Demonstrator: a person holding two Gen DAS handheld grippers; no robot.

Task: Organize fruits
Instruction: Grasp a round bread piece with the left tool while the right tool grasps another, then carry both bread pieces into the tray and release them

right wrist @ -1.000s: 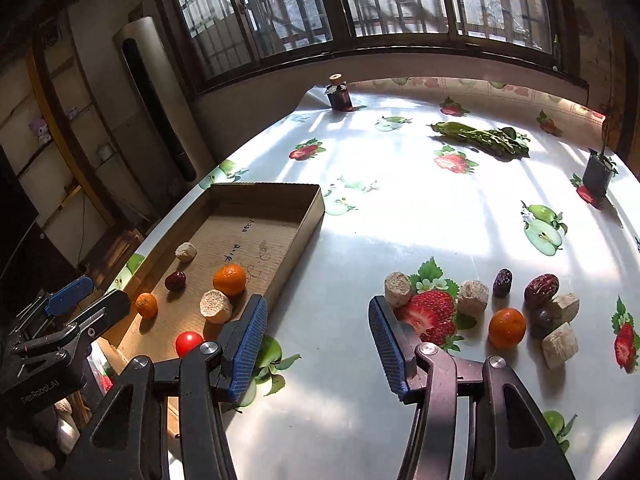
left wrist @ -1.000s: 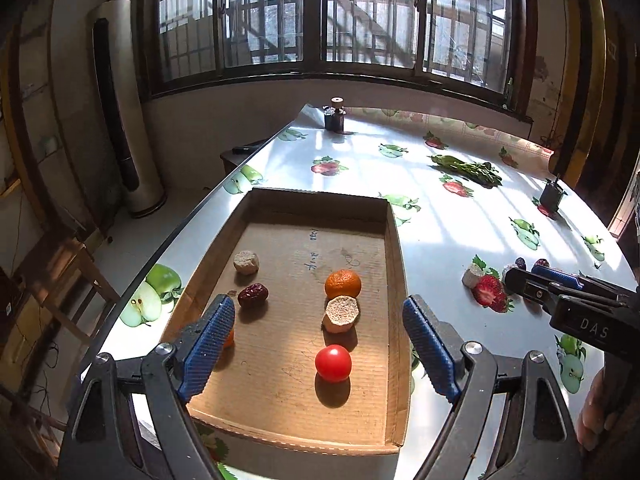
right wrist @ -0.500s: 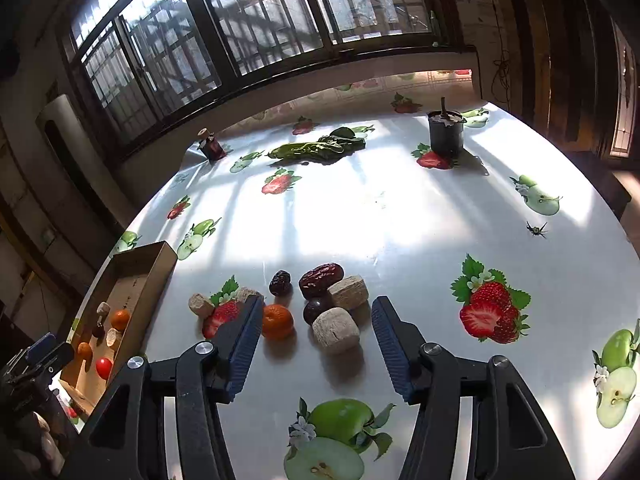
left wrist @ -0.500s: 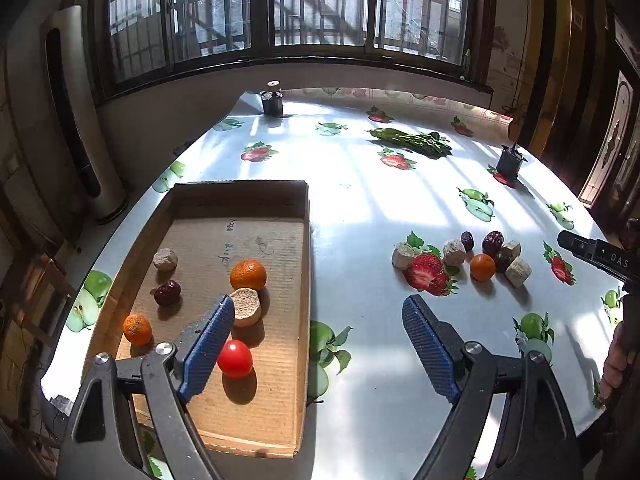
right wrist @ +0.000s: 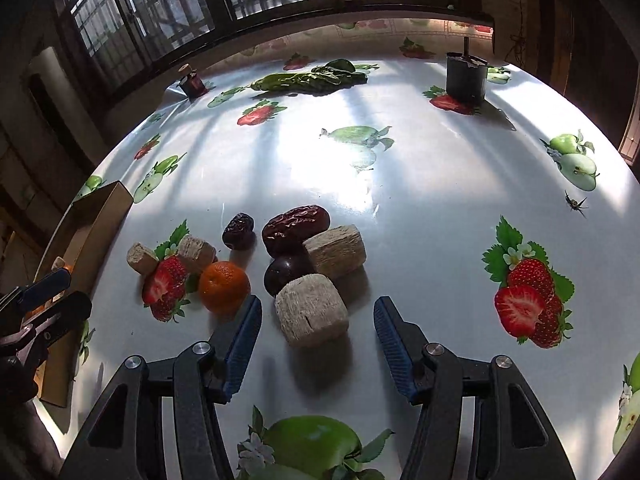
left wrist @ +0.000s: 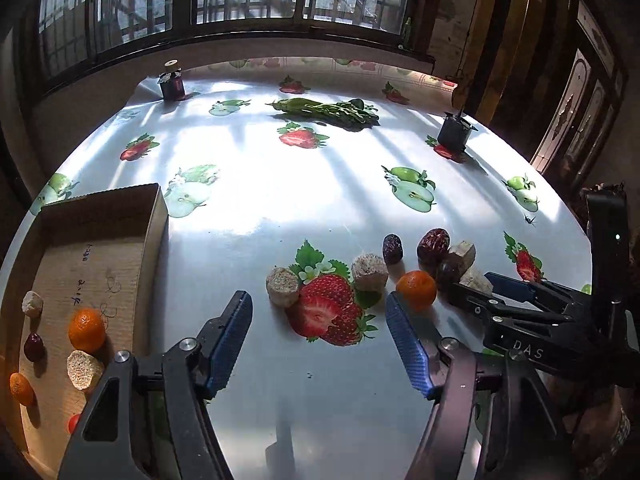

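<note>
Beige and fibrous, the nearest cut chunk point(right wrist: 312, 309) lies on the glossy surface point(right wrist: 420, 184) between the right gripper point(right wrist: 318, 328) fingers, which are spread wide and hold nothing. It looks light, firm and a little crumbly, so its flat sides seem the best places to pinch. A dark plum point(right wrist: 287, 271) touches it behind, a mandarin point(right wrist: 224, 287) sits just left. The left gripper point(left wrist: 318, 332), also wide open and empty, hovers over a printed strawberry; the cardboard tray point(left wrist: 154, 236) stands well apart.

You have on the desk point(right wrist: 420, 184): one orange point(right wrist: 224, 287), four tan blocks point(right wrist: 311, 314), three dark dates point(right wrist: 295, 224).
</note>
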